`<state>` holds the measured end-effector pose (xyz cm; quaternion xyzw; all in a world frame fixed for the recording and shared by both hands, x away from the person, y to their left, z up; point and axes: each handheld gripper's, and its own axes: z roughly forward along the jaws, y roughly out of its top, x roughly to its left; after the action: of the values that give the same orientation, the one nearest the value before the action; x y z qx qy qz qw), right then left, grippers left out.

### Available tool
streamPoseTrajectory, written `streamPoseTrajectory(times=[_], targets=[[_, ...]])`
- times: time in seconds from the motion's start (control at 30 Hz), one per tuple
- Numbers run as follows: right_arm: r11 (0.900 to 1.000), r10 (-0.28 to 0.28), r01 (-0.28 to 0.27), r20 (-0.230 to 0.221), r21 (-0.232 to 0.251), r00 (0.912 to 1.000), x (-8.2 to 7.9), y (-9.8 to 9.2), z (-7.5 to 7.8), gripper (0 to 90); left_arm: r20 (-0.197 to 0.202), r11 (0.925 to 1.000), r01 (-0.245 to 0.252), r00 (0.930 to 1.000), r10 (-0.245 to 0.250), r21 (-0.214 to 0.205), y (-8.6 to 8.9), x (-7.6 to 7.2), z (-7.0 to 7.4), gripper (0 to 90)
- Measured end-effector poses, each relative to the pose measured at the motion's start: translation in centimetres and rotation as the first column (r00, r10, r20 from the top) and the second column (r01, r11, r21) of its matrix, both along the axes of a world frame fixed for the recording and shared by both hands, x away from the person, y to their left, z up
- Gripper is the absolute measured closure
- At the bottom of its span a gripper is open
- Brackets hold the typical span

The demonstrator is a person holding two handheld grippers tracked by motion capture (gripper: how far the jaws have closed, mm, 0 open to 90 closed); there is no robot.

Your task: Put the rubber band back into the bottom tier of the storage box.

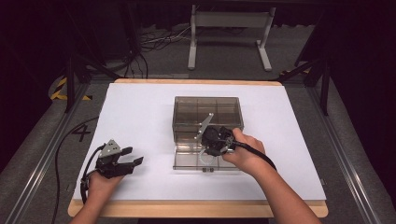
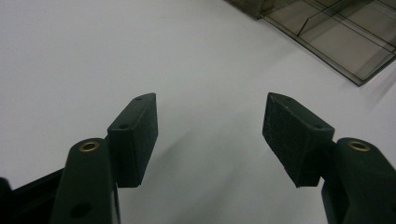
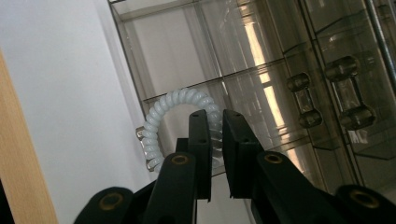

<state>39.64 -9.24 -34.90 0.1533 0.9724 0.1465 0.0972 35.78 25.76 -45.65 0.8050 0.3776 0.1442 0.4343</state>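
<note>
A smoky see-through box (image 1: 187, 100) with inner dividers stands mid-table, its lid (image 1: 184, 161) folded open flat toward me. My right gripper (image 1: 212, 148) hovers over that lid, shut on a white coiled ring (image 1: 204, 157). In the right gripper view the coiled ring (image 3: 163, 114) arcs out to the left of the nearly closed right gripper (image 3: 215, 119), with the box's compartments (image 3: 261, 56) behind it. My left gripper (image 1: 133, 156) rests on the white table cover at the left, open, nothing between its jaws. In its own view the left gripper (image 2: 210, 123) faces bare white surface, the box (image 2: 336, 37) at upper right.
The white cover (image 1: 140, 107) lies on a wooden tabletop whose edge (image 1: 196, 210) runs along the front. Two clear hinge knobs (image 3: 345, 88) show on the box. Beyond the table stand a white frame (image 1: 229, 32) and floor cables (image 1: 154, 42).
</note>
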Motion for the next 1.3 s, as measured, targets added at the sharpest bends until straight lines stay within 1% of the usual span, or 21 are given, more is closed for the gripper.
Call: streamPoseTrajectory(times=[0.03,0.07,0.13,0.23,0.27,0.33,0.53,0.57,0.6,0.63,0.67,0.7,0.83,0.93,1.0,1.07,1.1,1.13,1.23,1.3], targets=[[1.0,0.004,-0.004,0.006,0.003,1.0,0.2,-0.1,-0.1,82.7,0.0,1.0,0.001,1.0,-0.001,0.0,0.0,0.0,0.0,36.6],[0.9999,-0.01,0.01,-0.001,0.0,0.9999,0.3,-0.1,-0.1,82.8,0.0,1.0,0.001,1.0,-0.001,0.0,0.0,0.0,0.0,36.6],[1.0,-0.007,0.007,0.006,0.003,1.0,0.5,-0.2,-0.1,82.7,0.0,1.0,0.001,1.0,-0.001,0.0,0.0,0.0,0.0,36.6],[0.9995,-0.031,0.031,-0.002,0.001,0.9995,0.9,-0.4,-0.4,82.7,0.0,1.0,0.001,1.0,-0.001,0.0,0.0,0.0,0.0,36.6],[0.9997,-0.025,0.025,0.003,0.003,0.9997,1.1,-0.5,-0.5,82.7,0.0,1.0,0.001,1.0,-0.001,-0.001,0.0,0.0,0.0,36.6],[0.9995,-0.033,0.033,0.001,0.006,0.9995,1.3,-0.5,-0.6,82.7,0.0,1.0,0.0,1.0,0.0,-0.001,0.0,0.0,0.0,36.6],[0.9992,-0.039,0.039,0.0,0.009,0.9992,1.5,-0.5,-1.2,82.7,0.0,1.0,0.0,1.0,0.0,-0.002,0.0,0.0,0.0,36.6],[0.9987,-0.051,0.051,-0.006,0.007,0.9987,1.4,-0.5,-1.3,82.7,0.001,1.0,0.001,1.0,-0.001,-0.001,0.0,0.0,0.0,36.6],[0.9989,-0.046,0.046,-0.005,0.01,0.9989,1.5,-0.4,-1.5,82.6,0.0,1.0,0.001,1.0,-0.001,-0.001,0.0,0.0,0.0,36.6],[0.9986,-0.053,0.053,-0.014,0.001,0.9985,1.5,-0.4,-1.6,82.6,0.001,1.0,0.001,1.0,-0.001,-0.002,0.0,0.0,0.0,36.6],[0.9991,-0.042,0.042,-0.007,0.005,0.9991,1.5,-0.4,-1.8,82.6,0.0,1.0,0.0,1.0,0.0,-0.002,0.0,0.0,0.0,36.6],[0.9988,-0.05,0.05,-0.013,0.002,0.9987,1.5,-0.3,-1.9,82.6,0.0,1.0,0.0,1.0,0.0,-0.002,0.0,0.0,0.0,36.6],[0.9991,-0.043,0.043,-0.008,0.002,0.9991,1.6,-0.3,-2.2,82.7,0.0,1.0,0.001,1.0,-0.001,-0.001,0.0,0.0,0.0,36.6],[0.9982,-0.059,0.059,-0.013,-0.008,0.9981,1.6,-0.3,-2.4,82.6,0.001,1.0,0.001,1.0,-0.001,-0.001,0.0,0.0,0.0,36.6],[0.9988,-0.049,0.049,-0.006,-0.006,0.9988,1.7,-0.3,-2.5,82.6,0.001,1.0,0.001,1.0,-0.001,-0.001,0.0,0.0,0.0,36.6],[0.9986,-0.054,0.054,-0.011,-0.003,0.9985,1.8,-0.2,-2.7,82.6,0.0,1.0,0.001,1.0,-0.001,-0.001,0.0,0.0,0.0,36.6],[0.9979,-0.065,0.065,-0.021,-0.005,0.9976,1.7,-0.2,-2.7,82.6,0.0,1.0,0.001,1.0,-0.001,-0.001,0.0,0.0,0.0,36.6],[0.9985,-0.055,0.055,-0.017,-0.004,0.9983,1.8,-0.2,-2.8,82.6,0.0,1.0,0.002,1.0,-0.002,-0.001,0.0,0.0,0.0,36.6],[0.9978,-0.067,0.066,-0.032,-0.008,0.9973,1.7,-0.2,-3.1,82.6,0.0,1.0,0.001,1.0,-0.001,-0.001,0.0,0.0,0.0,36.6],[0.9979,-0.065,0.065,-0.033,-0.008,0.9973,1.8,-0.2,-3.3,82.6,0.0,1.0,0.002,1.0,-0.002,-0.001,0.0,0.0,0.0,36.6]])
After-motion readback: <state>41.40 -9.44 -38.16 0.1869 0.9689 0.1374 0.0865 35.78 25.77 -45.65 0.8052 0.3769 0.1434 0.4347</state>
